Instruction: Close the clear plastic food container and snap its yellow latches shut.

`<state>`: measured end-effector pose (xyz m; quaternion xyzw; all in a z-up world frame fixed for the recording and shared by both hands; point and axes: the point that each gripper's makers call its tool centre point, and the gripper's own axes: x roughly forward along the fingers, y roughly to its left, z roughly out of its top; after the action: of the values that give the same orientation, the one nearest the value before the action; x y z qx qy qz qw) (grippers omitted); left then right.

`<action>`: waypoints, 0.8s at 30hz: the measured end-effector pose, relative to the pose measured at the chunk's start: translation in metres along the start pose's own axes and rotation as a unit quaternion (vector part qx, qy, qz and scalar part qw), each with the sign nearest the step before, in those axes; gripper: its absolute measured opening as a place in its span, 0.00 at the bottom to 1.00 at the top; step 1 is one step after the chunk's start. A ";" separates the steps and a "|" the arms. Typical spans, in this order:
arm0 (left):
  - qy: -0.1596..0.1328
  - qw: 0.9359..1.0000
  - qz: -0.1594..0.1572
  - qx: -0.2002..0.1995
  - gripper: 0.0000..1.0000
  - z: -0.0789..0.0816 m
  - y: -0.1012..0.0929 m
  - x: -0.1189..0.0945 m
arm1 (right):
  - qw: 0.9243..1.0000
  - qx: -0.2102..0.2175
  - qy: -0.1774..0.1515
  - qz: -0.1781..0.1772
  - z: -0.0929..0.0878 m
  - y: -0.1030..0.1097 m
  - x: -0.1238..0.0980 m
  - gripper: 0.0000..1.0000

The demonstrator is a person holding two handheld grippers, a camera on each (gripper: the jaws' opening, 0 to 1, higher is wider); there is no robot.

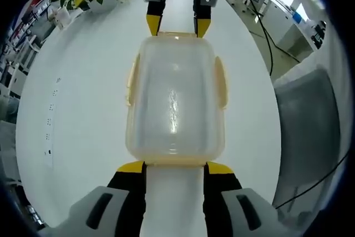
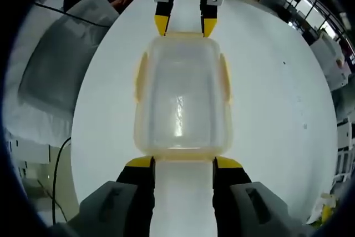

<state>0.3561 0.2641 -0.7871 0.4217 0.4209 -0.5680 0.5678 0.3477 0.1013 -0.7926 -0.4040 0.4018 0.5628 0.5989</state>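
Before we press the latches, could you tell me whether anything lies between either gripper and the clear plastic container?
Nothing visible does: the left gripper and right gripper sit at opposite ends of the clear plastic food container on the bare white table.

Container (image 1: 175, 104) clear glossy plastic, yellow latches (image 1: 221, 81) translucent; table (image 1: 83, 109) smooth matt white

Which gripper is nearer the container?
Neither clearly: left gripper and right gripper sit at opposite ends of the container, each with open jaws, tips at its end latch.
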 end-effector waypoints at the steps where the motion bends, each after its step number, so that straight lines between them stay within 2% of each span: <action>1: -0.005 1.000 0.001 -0.008 0.35 -0.001 0.000 0.000 | 1.000 -0.004 -0.010 -0.007 -0.001 0.000 0.000 0.37; 3: -0.008 1.000 -0.002 -0.020 0.39 -0.005 -0.003 0.000 | 0.999 0.019 -0.023 -0.014 -0.005 0.002 0.005 0.37; 4: -0.004 1.000 -0.002 -0.024 0.43 -0.009 -0.003 0.001 | 0.999 0.036 -0.014 -0.010 -0.012 0.005 0.009 0.34; 7: 0.046 0.998 0.038 -0.018 0.58 -0.037 0.007 0.003 | 0.999 0.039 0.016 -0.017 -0.038 0.008 0.023 0.32; 8: 0.067 0.996 0.054 -0.028 0.58 -0.049 0.011 0.003 | 0.998 0.057 0.029 -0.023 -0.049 0.009 0.026 0.33; 9: 0.075 0.993 0.062 -0.060 0.55 -0.056 0.013 0.001 | 0.996 0.074 0.032 -0.026 -0.054 0.009 0.027 0.33; 10: 0.083 0.986 0.066 -0.132 0.53 -0.065 0.014 -0.001 | 0.994 0.102 0.032 -0.028 -0.061 0.009 0.027 0.33; 11: 0.078 0.977 0.065 -0.188 0.53 -0.067 0.013 -0.003 | 0.992 0.121 0.031 -0.026 -0.065 0.010 0.026 0.35; 13: 0.025 0.960 0.054 -0.275 0.54 -0.056 0.014 -0.007 | 0.986 0.162 0.031 -0.026 -0.075 0.010 0.020 0.45; 15: -0.041 0.933 0.037 -0.355 0.55 -0.039 0.016 -0.018 | 0.979 0.198 0.030 -0.043 -0.083 0.003 0.010 0.50; 16: -0.074 0.912 0.023 -0.402 0.55 -0.029 0.016 -0.026 | 0.975 0.218 0.026 -0.046 -0.084 0.000 0.005 0.48; 18: -0.113 0.883 -0.007 -0.455 0.53 -0.016 0.014 -0.035 | 0.961 0.273 0.010 -0.034 -0.082 0.001 -0.004 0.45; 19: -0.144 0.860 -0.025 -0.489 0.52 -0.007 0.014 -0.041 | 0.947 0.318 -0.002 -0.031 -0.080 -0.002 -0.013 0.44; 20: -0.168 0.825 -0.046 -0.538 0.52 0.000 0.015 -0.046 | 0.934 0.354 -0.025 -0.041 -0.076 -0.011 -0.021 0.43; 21: -0.178 0.798 -0.058 -0.573 0.52 0.004 0.015 -0.047 | 0.922 0.384 -0.037 -0.044 -0.073 -0.015 -0.027 0.43; 22: -0.189 0.774 -0.072 -0.601 0.52 0.007 0.014 -0.048 | 0.902 0.428 -0.045 -0.037 -0.071 -0.017 -0.032 0.43; 23: -0.194 0.751 -0.087 -0.625 0.52 0.010 0.011 -0.046 | 0.868 0.492 -0.069 -0.002 -0.062 -0.014 -0.039 0.45; 24: -0.192 0.752 -0.091 -0.624 0.51 0.010 0.009 -0.043 | 0.848 0.522 -0.090 0.026 -0.052 -0.010 -0.043 0.47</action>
<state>0.3647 0.2669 -0.7431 -0.1851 0.6000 -0.2968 0.7195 0.3546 0.0372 -0.7704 0.0314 0.5912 0.3193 0.7399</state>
